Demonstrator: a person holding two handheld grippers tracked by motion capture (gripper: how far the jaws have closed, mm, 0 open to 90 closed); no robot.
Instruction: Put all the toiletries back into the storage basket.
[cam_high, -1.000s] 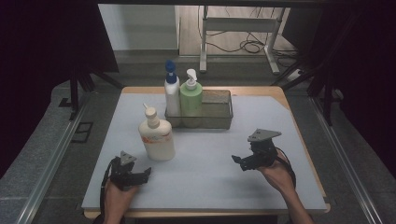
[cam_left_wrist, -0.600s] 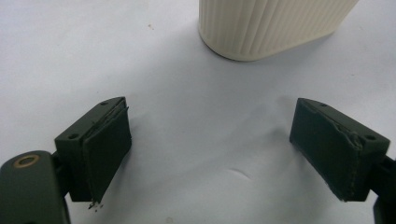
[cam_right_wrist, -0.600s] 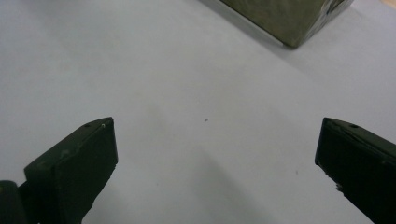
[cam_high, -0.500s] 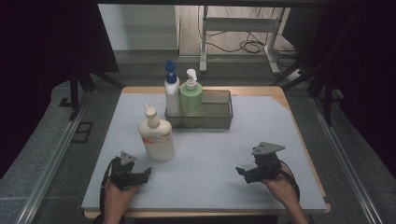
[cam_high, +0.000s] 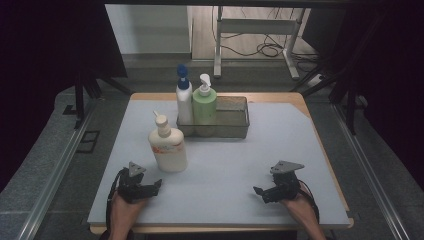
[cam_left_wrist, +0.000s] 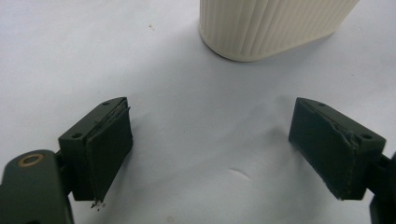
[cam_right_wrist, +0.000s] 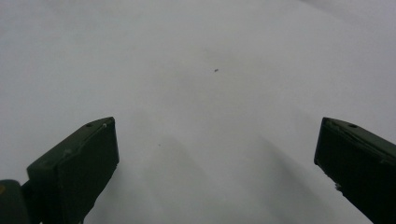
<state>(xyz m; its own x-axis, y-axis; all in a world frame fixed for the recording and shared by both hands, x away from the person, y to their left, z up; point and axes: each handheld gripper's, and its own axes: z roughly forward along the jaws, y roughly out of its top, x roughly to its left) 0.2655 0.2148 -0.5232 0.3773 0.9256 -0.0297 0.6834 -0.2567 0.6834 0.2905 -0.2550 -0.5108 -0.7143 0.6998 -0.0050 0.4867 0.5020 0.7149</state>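
Cream pump bottle (cam_high: 167, 147) is standing upright on the mat (cam_high: 225, 170), just beyond the left gripper (cam_high: 150, 186). Both grippers' jaws are gaping, empty; right gripper (cam_high: 260, 192) resting well apart. Bottle likely stiff, slick, ribbed; gripping mid-body, not the pump.

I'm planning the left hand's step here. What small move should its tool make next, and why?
Probably ease the left tool forward toward the cream bottle. Its jaws are open and empty, the bottle stands upright just ahead of them, outside the basket that holds the two other bottles.
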